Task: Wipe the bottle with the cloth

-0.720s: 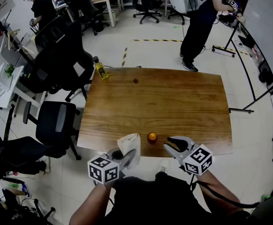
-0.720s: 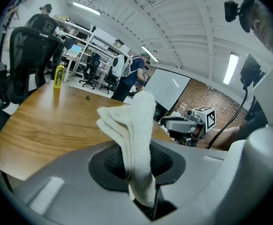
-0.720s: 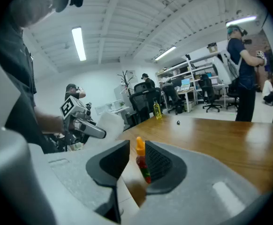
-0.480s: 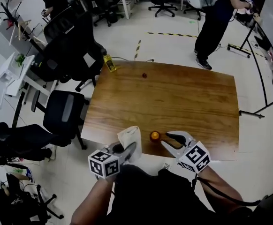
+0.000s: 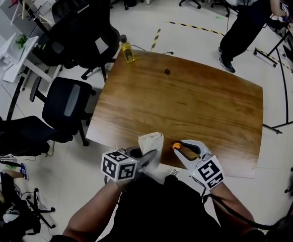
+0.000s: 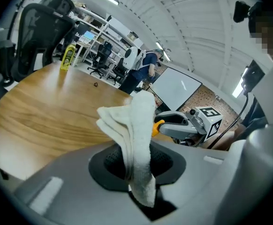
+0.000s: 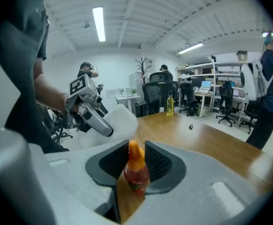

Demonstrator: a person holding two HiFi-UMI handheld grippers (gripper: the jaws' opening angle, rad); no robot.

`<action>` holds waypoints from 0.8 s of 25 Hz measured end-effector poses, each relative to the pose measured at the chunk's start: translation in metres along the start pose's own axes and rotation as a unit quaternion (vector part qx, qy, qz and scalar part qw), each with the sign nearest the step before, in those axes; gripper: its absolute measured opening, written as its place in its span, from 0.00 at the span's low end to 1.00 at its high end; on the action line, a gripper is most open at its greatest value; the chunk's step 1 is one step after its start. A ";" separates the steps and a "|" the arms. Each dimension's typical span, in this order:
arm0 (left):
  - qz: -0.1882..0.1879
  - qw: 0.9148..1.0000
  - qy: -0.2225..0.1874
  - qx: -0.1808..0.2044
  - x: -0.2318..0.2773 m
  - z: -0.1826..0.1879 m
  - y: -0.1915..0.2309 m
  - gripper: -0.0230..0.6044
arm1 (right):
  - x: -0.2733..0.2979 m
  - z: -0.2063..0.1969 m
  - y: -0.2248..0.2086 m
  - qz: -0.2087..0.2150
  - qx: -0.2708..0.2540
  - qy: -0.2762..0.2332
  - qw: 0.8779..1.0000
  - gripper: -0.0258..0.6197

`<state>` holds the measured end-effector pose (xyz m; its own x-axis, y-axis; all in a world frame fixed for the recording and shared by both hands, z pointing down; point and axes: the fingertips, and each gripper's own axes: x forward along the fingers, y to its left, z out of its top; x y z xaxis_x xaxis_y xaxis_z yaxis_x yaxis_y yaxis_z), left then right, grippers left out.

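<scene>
The right gripper (image 5: 180, 147) has closed on the bottle (image 5: 176, 145) at the table's (image 5: 187, 105) 6 o'clock edge — the cloth (image 5: 151, 141) (clamped in the left gripper (image 5: 147, 161)) hangs at its 9 o'clock; wiping can begin.

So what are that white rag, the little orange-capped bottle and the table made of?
The rag looks like soft terry cotton or microfibre: nubbly, matt, folding limply. The bottle seems clear glossy plastic, reddish contents showing through, with an opaque orange plastic cap; glass can't be ruled out. The table shows wood grain with a low sheen, real wood or laminate.
</scene>
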<state>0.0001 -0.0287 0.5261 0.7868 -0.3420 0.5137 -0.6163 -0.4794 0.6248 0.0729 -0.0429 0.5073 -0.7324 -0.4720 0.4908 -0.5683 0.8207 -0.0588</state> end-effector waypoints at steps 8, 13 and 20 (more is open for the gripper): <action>-0.125 0.988 -0.015 -0.085 0.028 0.024 0.004 0.20 | -0.003 0.006 0.000 -0.019 0.009 -0.017 1.000 0.18; -0.194 0.974 0.040 -0.108 0.051 0.022 -0.005 0.20 | 0.000 0.006 0.002 -0.020 0.008 -0.006 1.000 0.18; -0.212 0.969 0.064 -0.106 0.075 0.018 0.011 0.19 | 0.000 -0.001 0.000 -0.035 0.023 -0.001 0.999 0.18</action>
<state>0.0531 -0.0744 0.5614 0.9688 -0.0415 0.2442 -0.2417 -0.3737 0.8955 0.0737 -0.0427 0.5078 -0.6913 -0.5281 0.4931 -0.6347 0.7700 -0.0651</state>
